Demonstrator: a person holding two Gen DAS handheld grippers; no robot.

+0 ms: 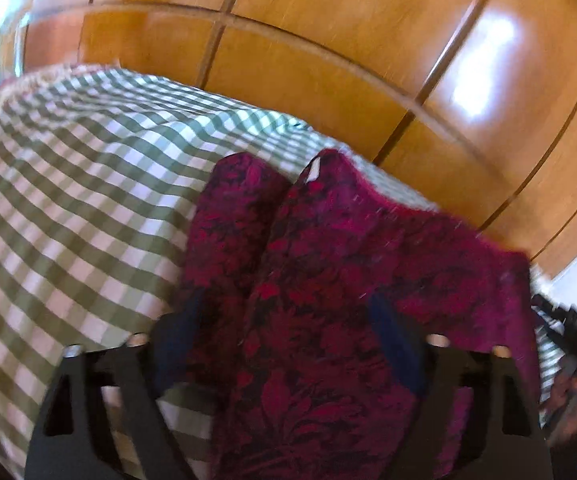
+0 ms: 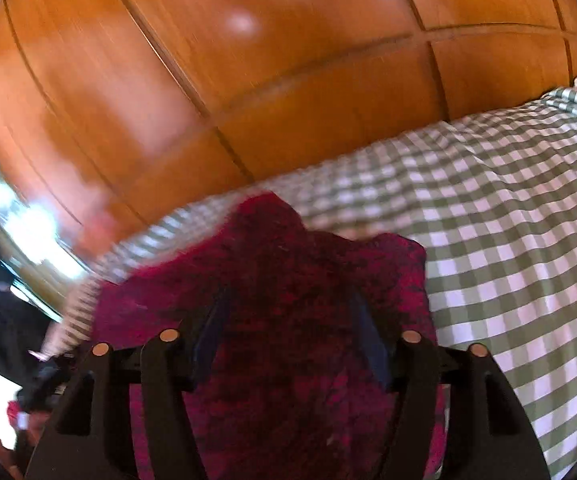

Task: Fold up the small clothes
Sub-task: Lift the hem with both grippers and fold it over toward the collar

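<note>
Left wrist view: left gripper fingers spread wide, nothing pinched; the red patterned garment lies beneath and between them on the green checked cloth. Right gripper partly open over the same garment; grip unclear through blur. Wooden doors beyond.

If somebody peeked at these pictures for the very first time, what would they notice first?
The dark red patterned garment jumps out first, lying on the green-and-white checked cloth right in front of both cameras. Behind the checked cloth, shiny orange-brown wooden panels fill the top of each view. The pictures are blurry, so finer details are hard to tell.
</note>
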